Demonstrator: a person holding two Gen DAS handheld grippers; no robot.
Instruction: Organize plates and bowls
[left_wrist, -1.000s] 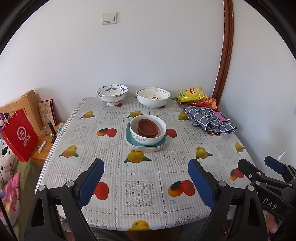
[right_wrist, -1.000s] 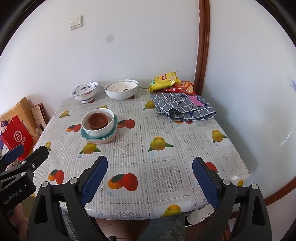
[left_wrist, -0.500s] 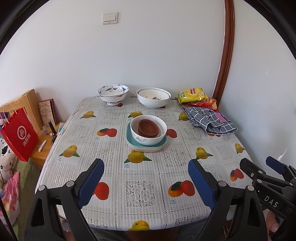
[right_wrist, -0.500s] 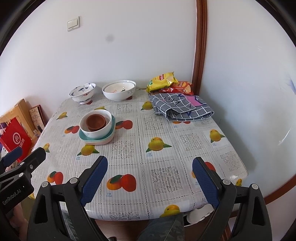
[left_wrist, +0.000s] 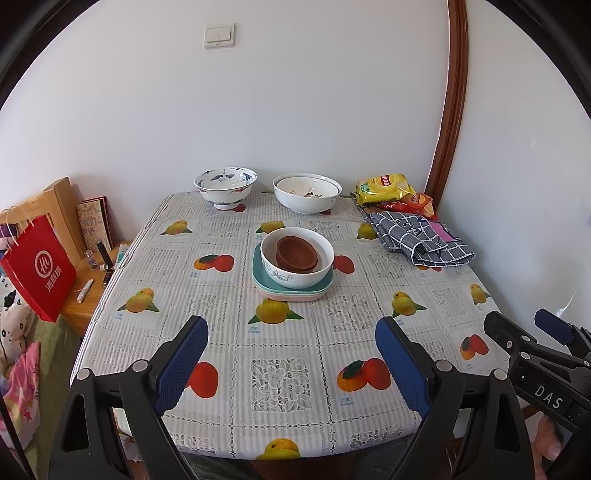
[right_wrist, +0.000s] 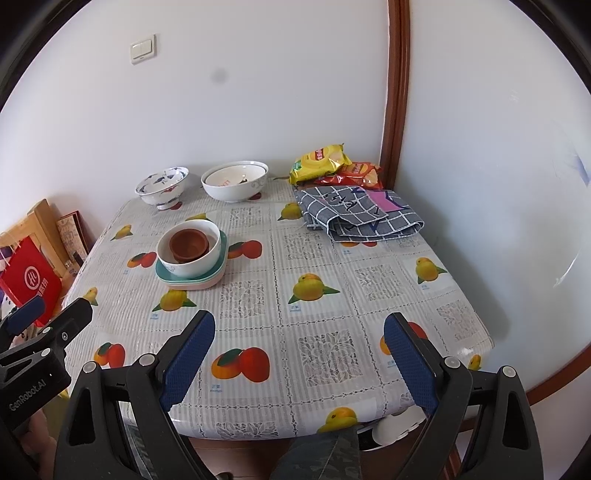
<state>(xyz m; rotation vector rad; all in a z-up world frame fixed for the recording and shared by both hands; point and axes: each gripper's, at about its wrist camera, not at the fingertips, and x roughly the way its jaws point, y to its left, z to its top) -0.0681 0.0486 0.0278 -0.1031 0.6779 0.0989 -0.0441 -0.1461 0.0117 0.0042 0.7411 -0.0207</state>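
Both your left gripper (left_wrist: 291, 363) and right gripper (right_wrist: 299, 363) gape empty. At frame centre, the glazed white ceramic bowl (left_wrist: 297, 262) looks heavy, slippery, breakable; pinch its rim.

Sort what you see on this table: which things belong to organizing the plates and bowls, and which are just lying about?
Belong to the job:
stacked plates
white bowl
brown bowls
blue-patterned bowl
large white bowl

Just lying about:
snack bags
checked cloth
red paper bag
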